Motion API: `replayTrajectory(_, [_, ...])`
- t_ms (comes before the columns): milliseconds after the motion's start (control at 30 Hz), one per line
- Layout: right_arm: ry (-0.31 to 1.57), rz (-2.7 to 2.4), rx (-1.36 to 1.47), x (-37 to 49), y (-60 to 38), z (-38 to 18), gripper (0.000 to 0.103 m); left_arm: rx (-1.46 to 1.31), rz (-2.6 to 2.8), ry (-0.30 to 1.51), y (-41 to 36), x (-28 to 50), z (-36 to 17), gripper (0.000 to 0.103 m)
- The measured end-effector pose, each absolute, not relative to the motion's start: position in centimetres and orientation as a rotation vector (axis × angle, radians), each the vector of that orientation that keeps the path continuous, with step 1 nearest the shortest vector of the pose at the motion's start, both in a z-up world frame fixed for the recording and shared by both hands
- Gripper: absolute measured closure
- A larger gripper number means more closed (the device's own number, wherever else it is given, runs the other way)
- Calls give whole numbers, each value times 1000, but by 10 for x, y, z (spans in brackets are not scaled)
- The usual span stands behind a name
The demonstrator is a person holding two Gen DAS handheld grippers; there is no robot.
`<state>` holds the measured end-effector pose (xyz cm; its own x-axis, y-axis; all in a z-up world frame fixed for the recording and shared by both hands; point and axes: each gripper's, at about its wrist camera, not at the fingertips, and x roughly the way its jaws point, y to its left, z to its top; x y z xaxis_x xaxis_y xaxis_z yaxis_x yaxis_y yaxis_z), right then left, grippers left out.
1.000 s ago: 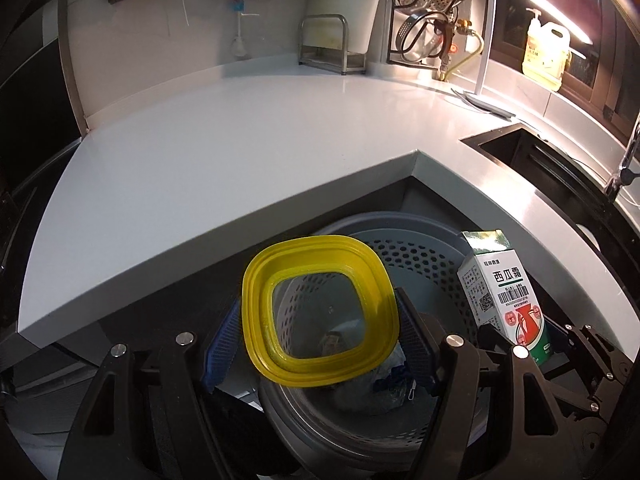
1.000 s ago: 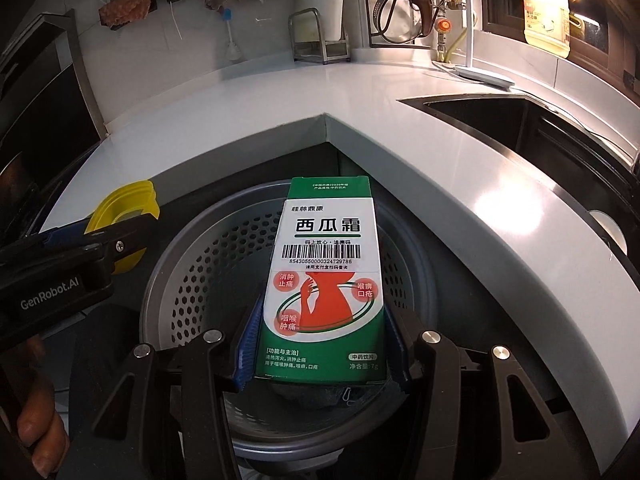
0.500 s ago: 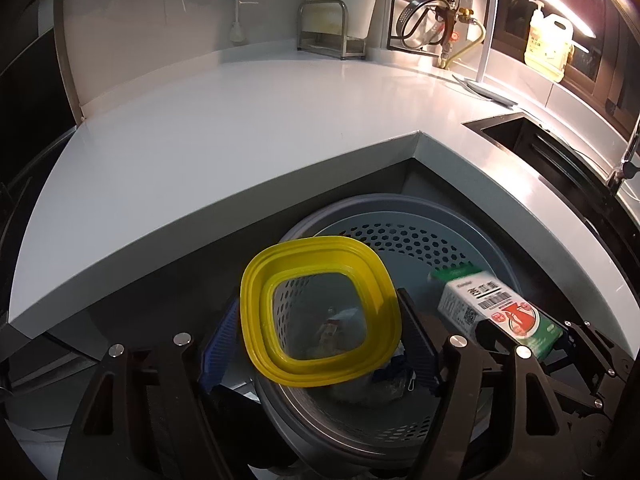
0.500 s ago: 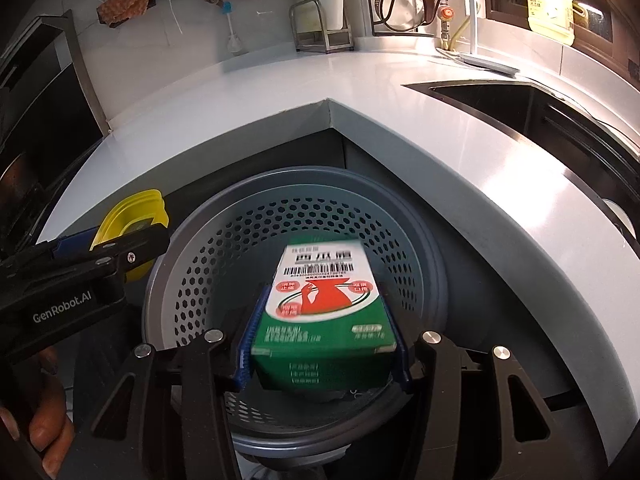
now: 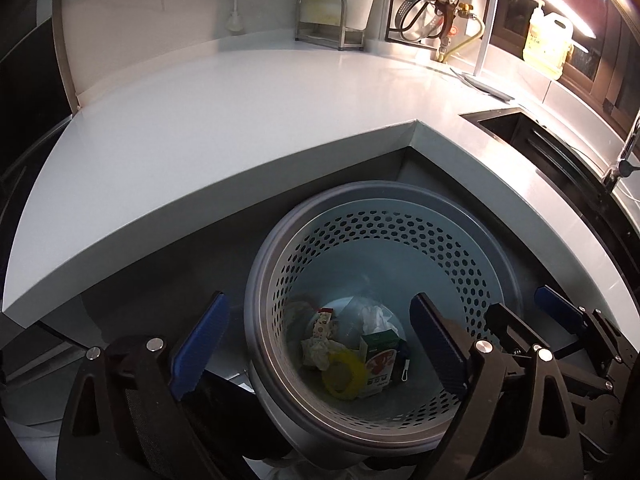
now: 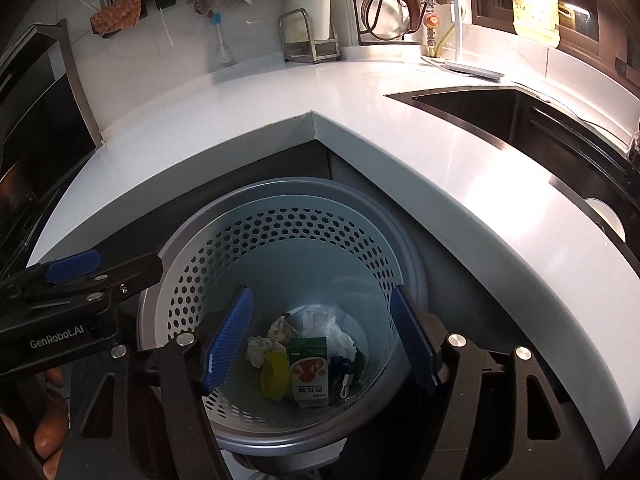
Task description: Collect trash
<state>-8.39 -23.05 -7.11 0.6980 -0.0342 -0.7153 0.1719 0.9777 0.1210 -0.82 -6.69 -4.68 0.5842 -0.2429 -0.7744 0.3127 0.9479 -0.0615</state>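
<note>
Dropped from both opening, empty tools, yellow lid (image 5: 343,376) and green carton (image 6: 310,372) lie in the bin (image 6: 288,224).

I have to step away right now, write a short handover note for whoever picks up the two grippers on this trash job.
Left gripper: jaws opening, nothing between them, over the bin.
Right gripper: jaws opening, nothing between them, also over the bin.
Trash bin: perforated, on the floor in the counter's inner corner.
Inside it: yellow lid, green and white carton, crumpled paper.
Done: lid and carton are in the bin.
Left: the white counter shows no loose trash in these views; check elsewhere before finishing.
</note>
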Motion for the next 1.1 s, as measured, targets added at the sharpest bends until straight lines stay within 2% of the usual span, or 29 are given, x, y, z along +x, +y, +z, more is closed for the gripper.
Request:
replayTrajectory(567, [759,-131,170,-100,-223,-58,32,68,-302,863,-54,-19,-35,13])
replayTrajectory(1100, [730,-156,151,-114,-218,-47,29,77,-293,832,-43,-33,-26,8])
